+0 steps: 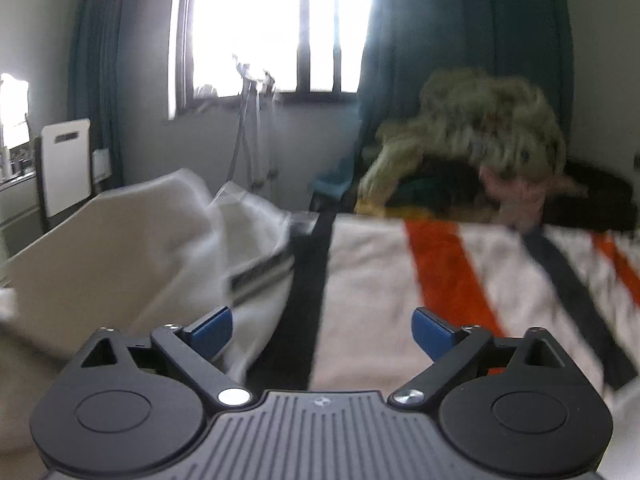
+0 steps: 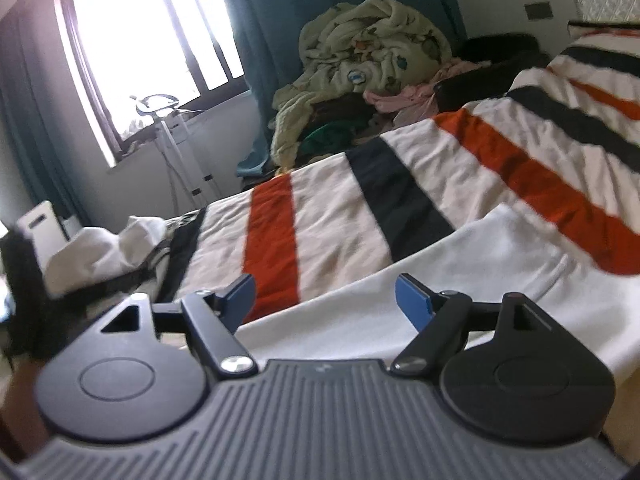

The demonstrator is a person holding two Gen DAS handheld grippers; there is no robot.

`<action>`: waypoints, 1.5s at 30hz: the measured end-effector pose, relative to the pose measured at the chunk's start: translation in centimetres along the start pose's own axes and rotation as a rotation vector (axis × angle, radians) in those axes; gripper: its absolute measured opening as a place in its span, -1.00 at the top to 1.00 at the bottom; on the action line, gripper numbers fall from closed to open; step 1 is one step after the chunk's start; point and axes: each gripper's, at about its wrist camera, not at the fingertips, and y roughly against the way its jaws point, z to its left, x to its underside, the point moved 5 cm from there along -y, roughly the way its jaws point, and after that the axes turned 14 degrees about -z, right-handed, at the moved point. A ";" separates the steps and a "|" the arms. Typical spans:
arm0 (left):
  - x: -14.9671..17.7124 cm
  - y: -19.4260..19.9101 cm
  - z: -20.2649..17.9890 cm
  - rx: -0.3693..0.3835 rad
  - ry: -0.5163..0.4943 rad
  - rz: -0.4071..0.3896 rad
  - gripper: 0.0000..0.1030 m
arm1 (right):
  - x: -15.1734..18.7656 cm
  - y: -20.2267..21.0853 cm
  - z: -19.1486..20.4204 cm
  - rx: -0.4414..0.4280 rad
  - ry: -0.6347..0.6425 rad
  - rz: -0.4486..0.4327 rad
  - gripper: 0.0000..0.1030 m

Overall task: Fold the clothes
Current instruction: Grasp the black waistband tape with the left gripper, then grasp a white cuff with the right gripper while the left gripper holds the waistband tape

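Observation:
A white garment point(image 2: 460, 276) lies flat on the striped bedspread point(image 2: 344, 216), right in front of my right gripper point(image 2: 325, 300), which is open and holds nothing. A crumpled white garment point(image 1: 132, 248) with grey stripes is heaped at the left of the left wrist view, also seen as a white garment heap point(image 2: 104, 252) far left in the right wrist view. My left gripper point(image 1: 322, 330) hovers low over the bedspread point(image 1: 372, 280) beside that heap, open, nothing between its blue pads point(image 1: 212, 330). The left wrist view is motion-blurred.
A pile of bedding and clothes point(image 2: 368, 64) sits past the far edge of the bed, topped by a pale patterned blanket point(image 1: 480, 120). A window point(image 1: 272, 24) with teal curtains point(image 2: 260, 20) is behind. A white stand point(image 2: 176, 136) is under the window.

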 end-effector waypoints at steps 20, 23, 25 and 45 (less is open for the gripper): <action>0.0 -17.9 1.0 -0.167 -0.118 0.103 0.79 | 2.2 -7.5 0.8 -0.024 0.089 -0.041 -0.51; -2.9 -14.8 -2.1 0.004 -0.061 0.050 0.86 | 1.5 -6.7 0.3 -0.004 0.070 -0.062 -0.51; -4.8 -12.5 -4.5 0.117 -0.024 0.025 0.86 | 0.8 -6.0 -0.2 0.012 0.056 -0.085 -0.51; -6.7 2.6 1.1 0.327 0.244 0.171 -0.58 | -0.7 -5.5 -3.4 0.058 -0.063 -0.101 -0.53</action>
